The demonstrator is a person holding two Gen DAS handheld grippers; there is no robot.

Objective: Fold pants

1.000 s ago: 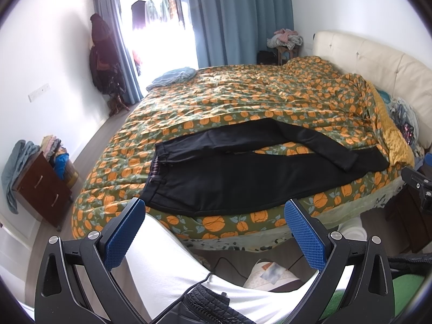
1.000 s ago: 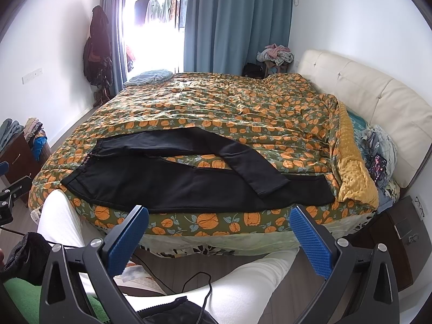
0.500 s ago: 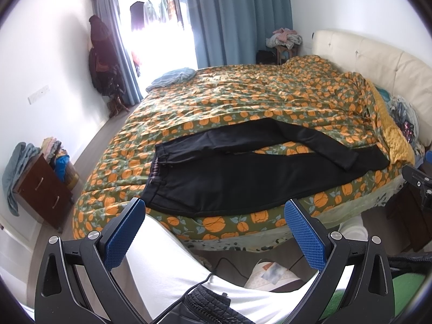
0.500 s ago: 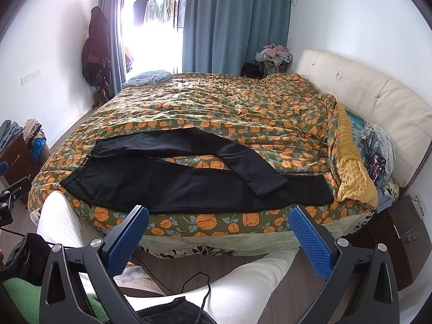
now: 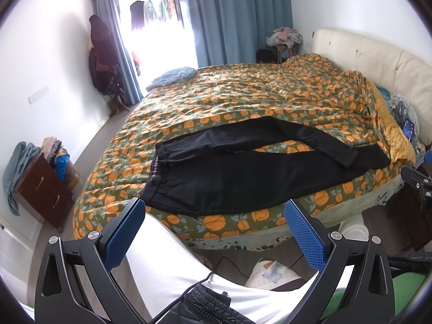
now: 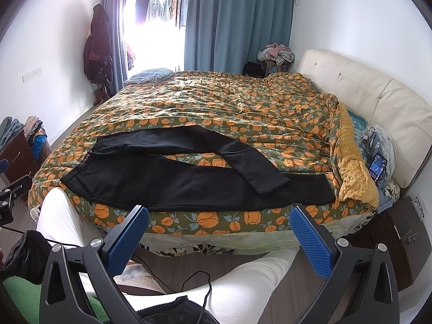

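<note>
Nearest the lens in the left wrist view, left gripper (image 5: pixel 214 230) with blue textured fingers (image 5: pixel 124 233) spread wide, holding nothing, above person's white-trousered legs (image 5: pixel 167 264). Right gripper (image 6: pixel 220 236) same: blue fingers (image 6: pixel 310 243) spread wide, empty, over white legs and dark wood floor (image 6: pixel 291 278). Both grippers short of the bed edge, apart from the cloth. Beyond them, black long pants (image 5: pixel 243 178) (image 6: pixel 172 181) lie flat on green quilt with orange flower print (image 5: pixel 256 102) (image 6: pixel 216 113), along the near bed edge, waistband at left, legs running right; far leg bent, its cuff crossing onto the near leg. Cream padded headboard (image 6: pixel 378 102) at right. Farther back, blue curtains (image 6: pixel 237 21) and bright window.
</note>
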